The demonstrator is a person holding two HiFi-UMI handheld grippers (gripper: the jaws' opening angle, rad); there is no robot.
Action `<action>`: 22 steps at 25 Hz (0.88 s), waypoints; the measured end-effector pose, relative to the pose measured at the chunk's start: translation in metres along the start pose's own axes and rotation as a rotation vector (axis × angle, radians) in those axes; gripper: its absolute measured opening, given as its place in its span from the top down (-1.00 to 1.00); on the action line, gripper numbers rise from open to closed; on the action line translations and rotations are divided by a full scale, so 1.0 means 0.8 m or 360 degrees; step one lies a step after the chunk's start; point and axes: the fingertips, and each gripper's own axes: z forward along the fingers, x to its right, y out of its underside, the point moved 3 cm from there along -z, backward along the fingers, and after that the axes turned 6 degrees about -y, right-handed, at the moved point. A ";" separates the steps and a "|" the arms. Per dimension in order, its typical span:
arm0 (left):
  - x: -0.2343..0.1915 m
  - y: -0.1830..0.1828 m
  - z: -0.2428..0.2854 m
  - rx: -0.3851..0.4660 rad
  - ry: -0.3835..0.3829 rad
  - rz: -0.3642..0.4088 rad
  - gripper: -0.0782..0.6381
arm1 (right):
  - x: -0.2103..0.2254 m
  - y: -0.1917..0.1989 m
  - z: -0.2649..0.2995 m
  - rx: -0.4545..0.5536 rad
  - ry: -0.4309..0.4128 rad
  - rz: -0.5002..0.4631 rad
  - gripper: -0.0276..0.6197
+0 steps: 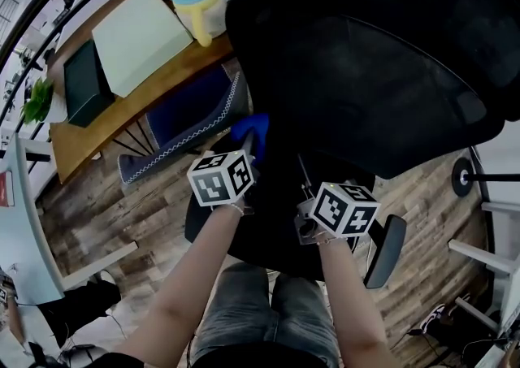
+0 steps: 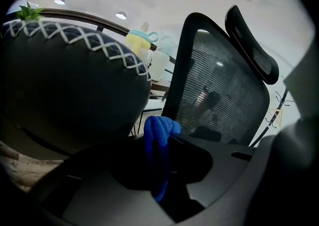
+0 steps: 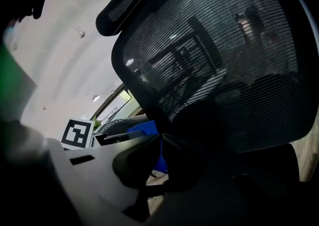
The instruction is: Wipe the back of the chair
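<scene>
A black office chair fills the head view, its mesh back (image 1: 366, 90) seen from above, and the same mesh back (image 2: 219, 85) stands upright under its headrest (image 2: 251, 40) in the left gripper view. My left gripper (image 1: 249, 147) is shut on a folded blue cloth (image 1: 253, 127) at the left edge of the chair back. Up close, the cloth (image 2: 158, 142) hangs between the jaws of that gripper (image 2: 159, 147). My right gripper (image 1: 315, 196) is lower, in front of the mesh (image 3: 214, 55), its jaws close together with nothing between them (image 3: 160, 142). The cloth (image 3: 143, 130) shows beyond them.
A dark blue cushioned seat with white zigzag stitching (image 1: 191, 114) stands just left of the chair. Behind it is a wooden desk (image 1: 89, 127) with a pale box (image 1: 138, 37), a green case (image 1: 85, 86) and a yellow and teal bottle (image 1: 197, 1). The chair's armrest (image 1: 386, 248) is at the lower right.
</scene>
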 end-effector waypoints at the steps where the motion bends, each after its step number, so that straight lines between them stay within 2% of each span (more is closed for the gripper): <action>1: -0.001 -0.001 -0.003 0.0009 -0.0001 -0.0003 0.52 | -0.001 0.000 -0.003 0.0003 0.0002 -0.0006 0.82; 8: 0.003 0.001 -0.031 0.0011 0.0060 0.0013 0.52 | -0.005 -0.002 -0.036 0.0065 0.0042 -0.0011 0.82; 12: 0.017 0.002 -0.054 -0.0020 0.0171 -0.0032 0.52 | -0.010 -0.013 -0.059 0.0129 0.0064 -0.0017 0.82; 15: 0.037 -0.004 -0.075 -0.0016 0.0266 -0.0020 0.52 | -0.016 -0.031 -0.082 0.0236 0.0100 -0.0060 0.82; 22: 0.090 -0.030 -0.130 0.0111 0.0439 0.0028 0.52 | -0.052 -0.064 -0.143 0.0393 0.0071 -0.0183 0.82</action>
